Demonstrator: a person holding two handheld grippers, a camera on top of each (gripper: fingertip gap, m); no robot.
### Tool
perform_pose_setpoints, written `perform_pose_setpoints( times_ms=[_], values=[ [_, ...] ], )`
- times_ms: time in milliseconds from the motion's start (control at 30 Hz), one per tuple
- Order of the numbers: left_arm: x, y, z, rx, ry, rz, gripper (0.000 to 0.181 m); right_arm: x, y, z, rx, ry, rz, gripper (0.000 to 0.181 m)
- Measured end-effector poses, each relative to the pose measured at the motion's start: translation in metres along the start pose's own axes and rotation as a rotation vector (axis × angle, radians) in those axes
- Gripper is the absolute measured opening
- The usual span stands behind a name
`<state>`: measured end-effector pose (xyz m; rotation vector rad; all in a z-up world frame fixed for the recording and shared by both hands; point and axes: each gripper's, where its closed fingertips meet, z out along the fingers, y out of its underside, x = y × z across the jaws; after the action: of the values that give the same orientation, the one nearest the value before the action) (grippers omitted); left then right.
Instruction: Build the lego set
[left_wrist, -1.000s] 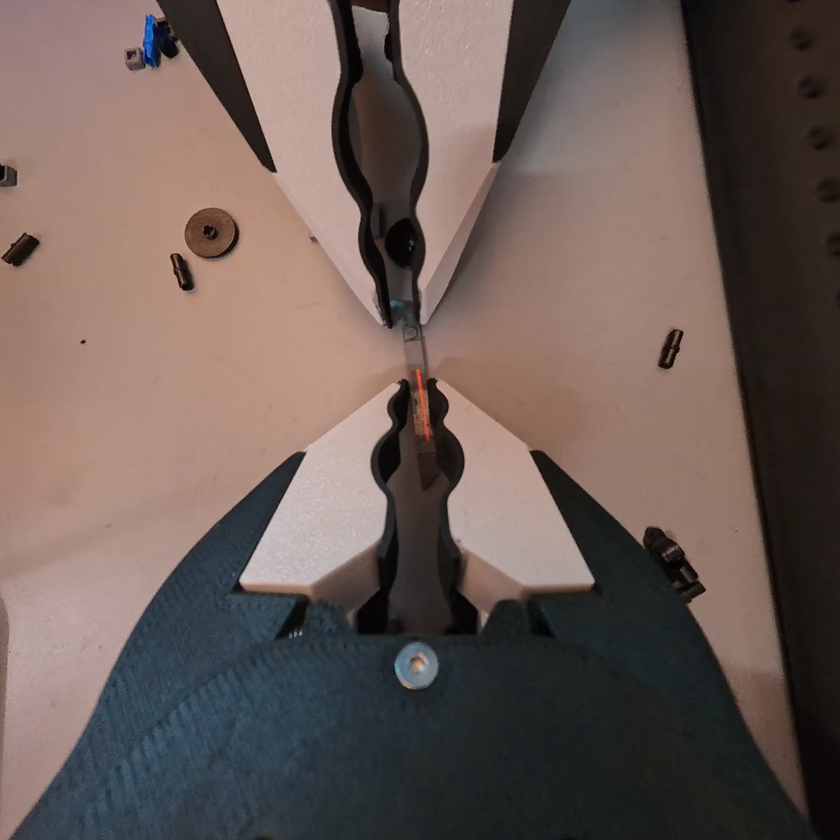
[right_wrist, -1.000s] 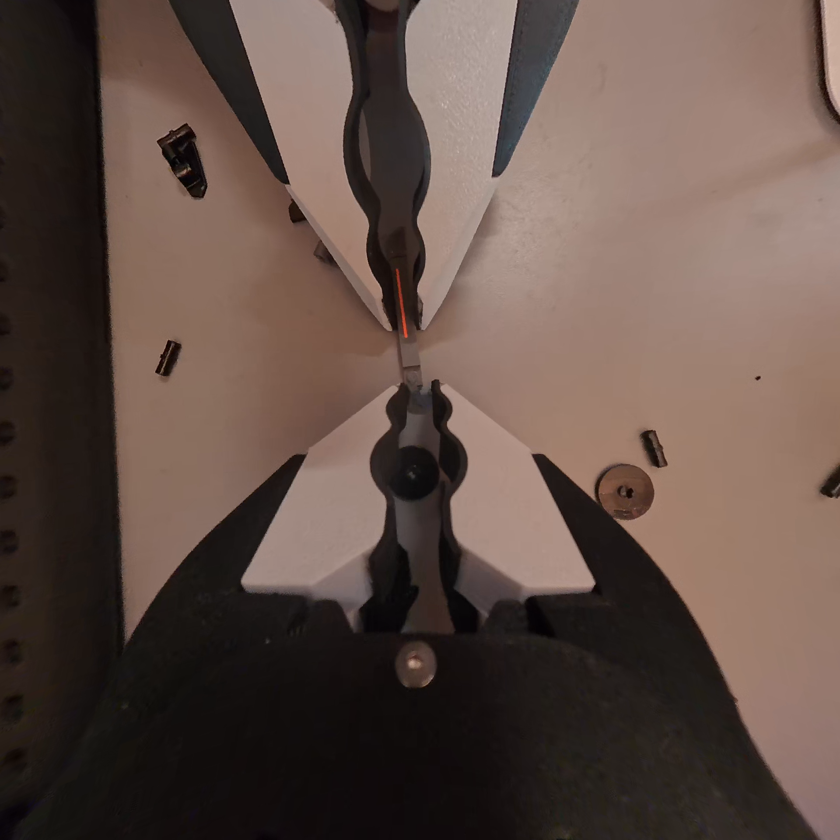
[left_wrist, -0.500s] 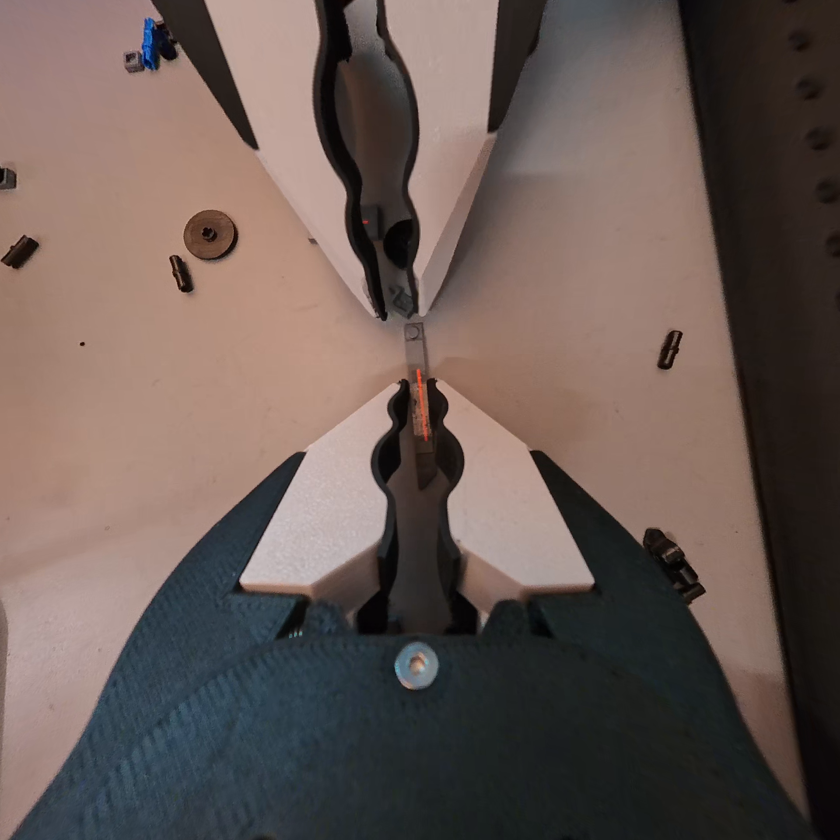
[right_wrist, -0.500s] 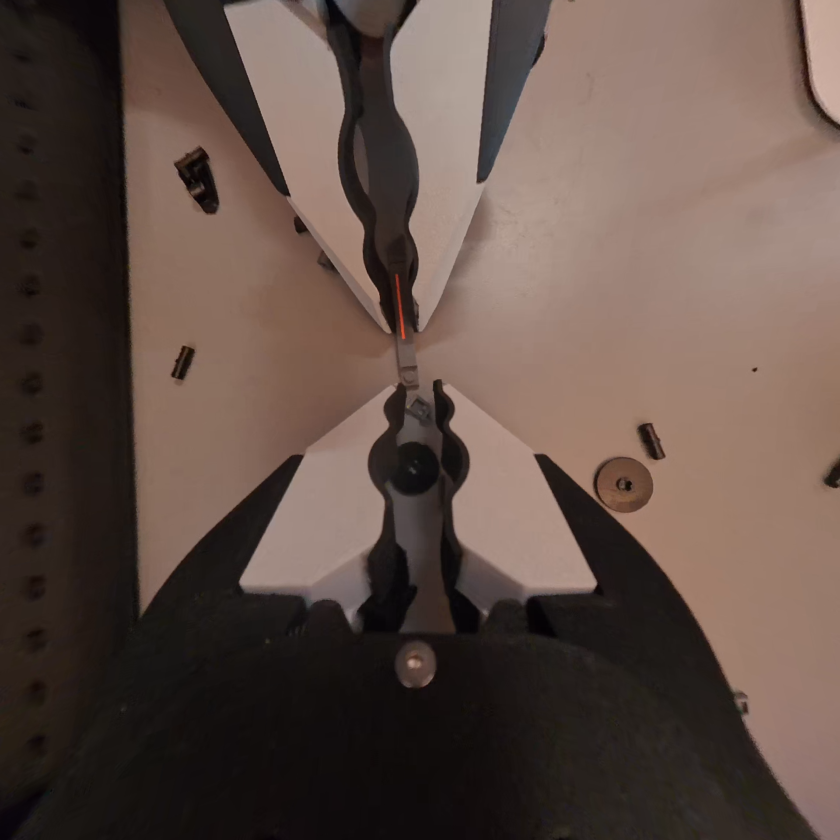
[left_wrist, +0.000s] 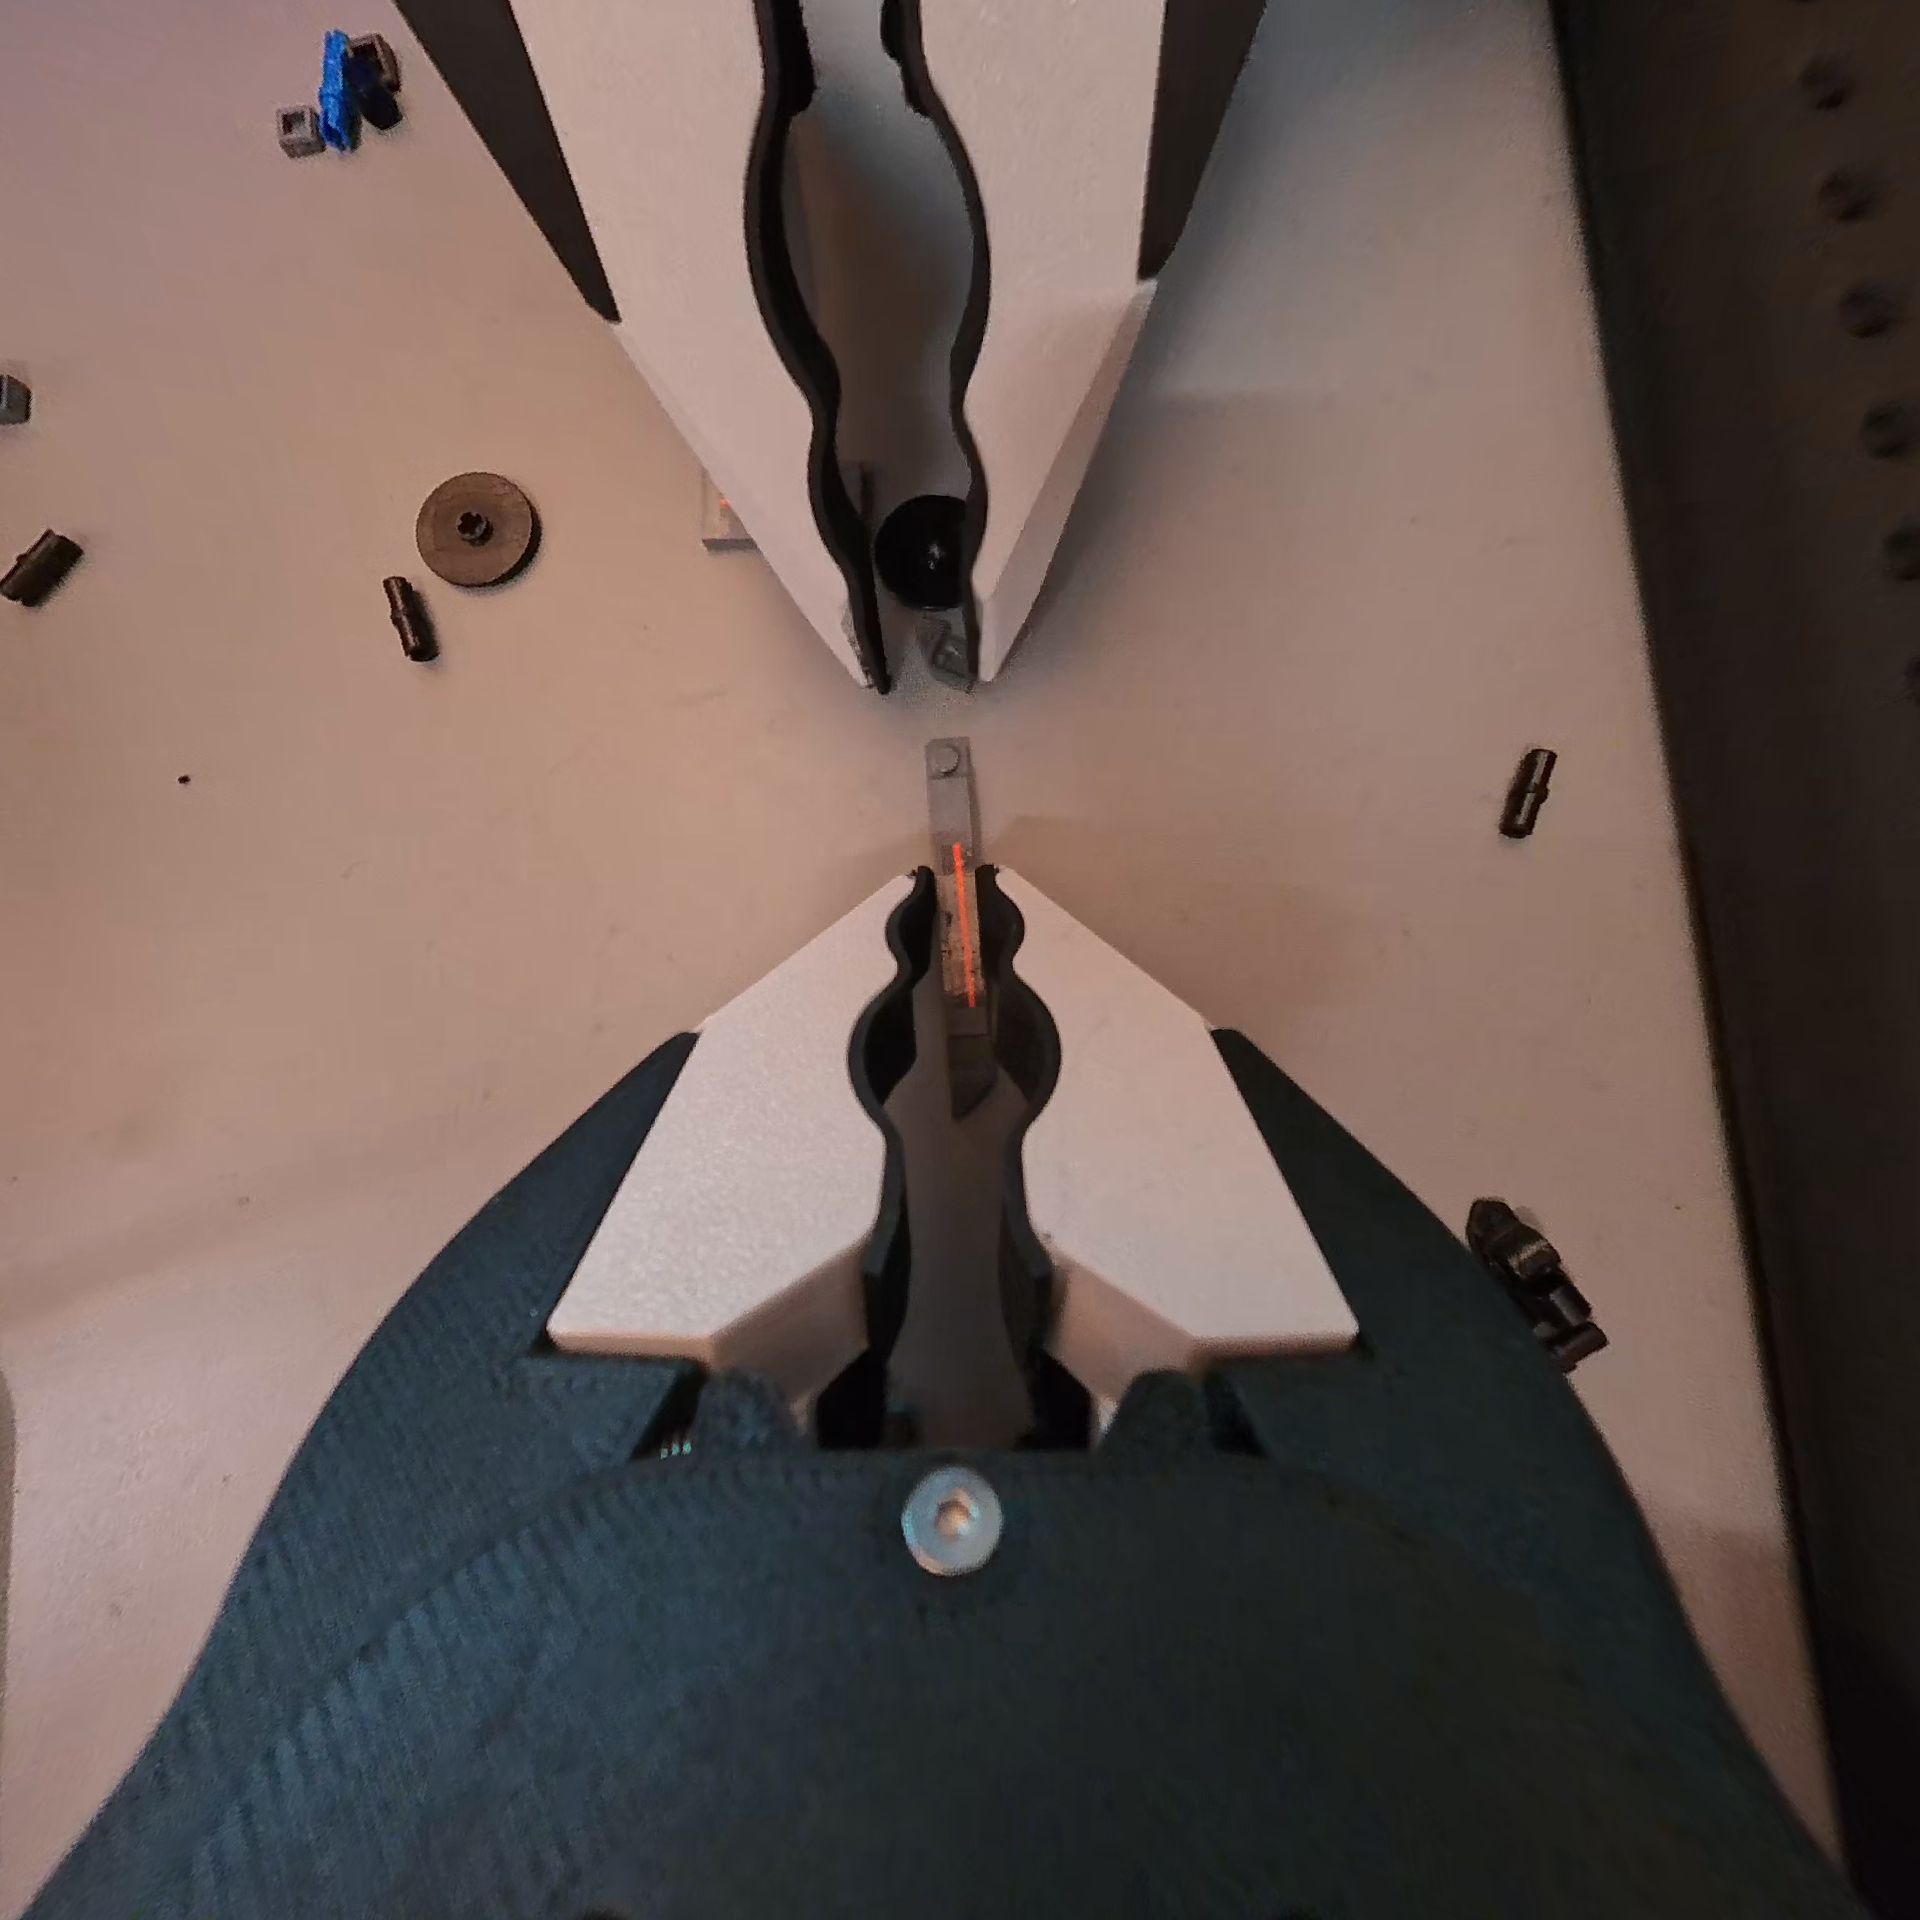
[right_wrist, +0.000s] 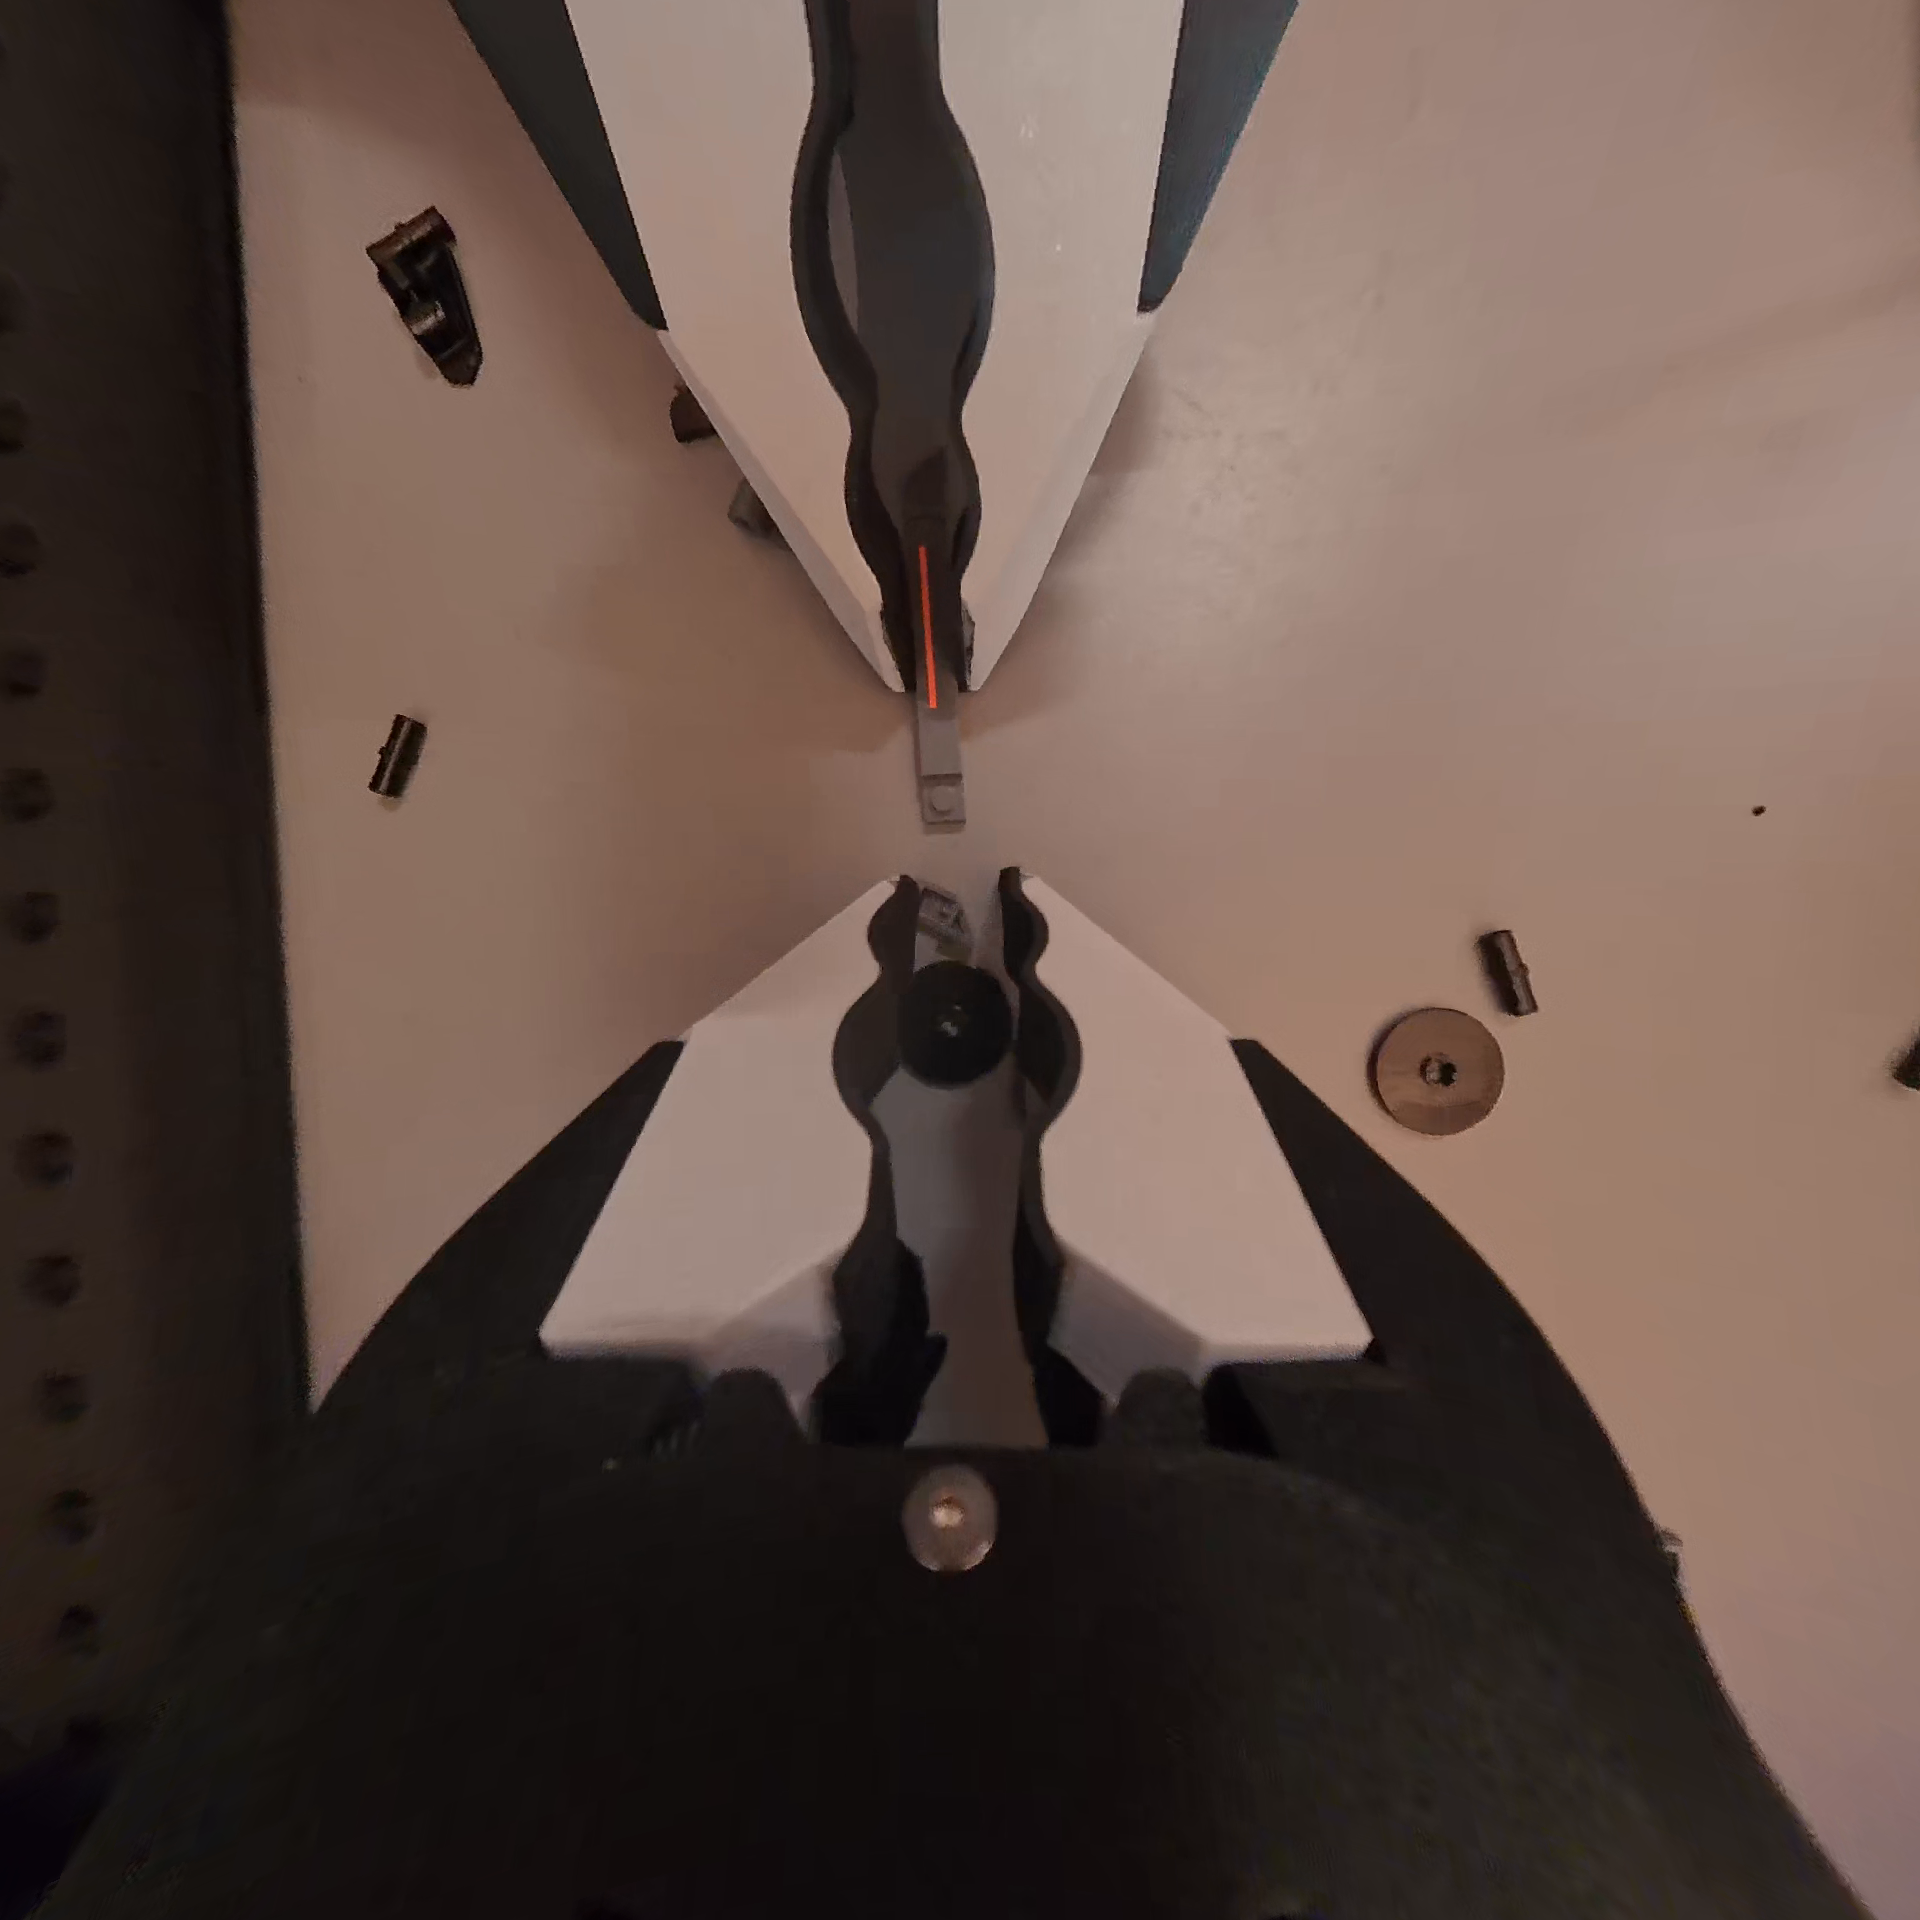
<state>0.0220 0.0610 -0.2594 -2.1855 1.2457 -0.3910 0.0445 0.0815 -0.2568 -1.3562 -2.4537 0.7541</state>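
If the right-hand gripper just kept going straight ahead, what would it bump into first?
Most likely the studded tip of the thin grey plate held by the left gripper, which sits just ahead of the right gripper. Their relative heights are hard to judge.

left wrist: down, close | right wrist: opposite | shared: table, grey strip

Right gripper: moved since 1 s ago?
Yes. The right gripper backed off the grey strip held by the left gripper, and opened.
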Motion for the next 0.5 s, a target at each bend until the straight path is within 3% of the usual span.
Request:
perform_pose_setpoints(
  times_ms=[233, 500],
  values=[
    [0.0, 0.0, 0.0, -0.001, -0.002, 0.001, 0.007, 0.001, -0.002, -0.001, 0.015, 0.001, 0.004, 0.004],
    [-0.001, 0.001, -0.001, -0.002, -0.004, -0.001, 0.007, 0.008, -0.011, -0.02, 0.112, 0.007, 0.058, 0.01]
  ],
)
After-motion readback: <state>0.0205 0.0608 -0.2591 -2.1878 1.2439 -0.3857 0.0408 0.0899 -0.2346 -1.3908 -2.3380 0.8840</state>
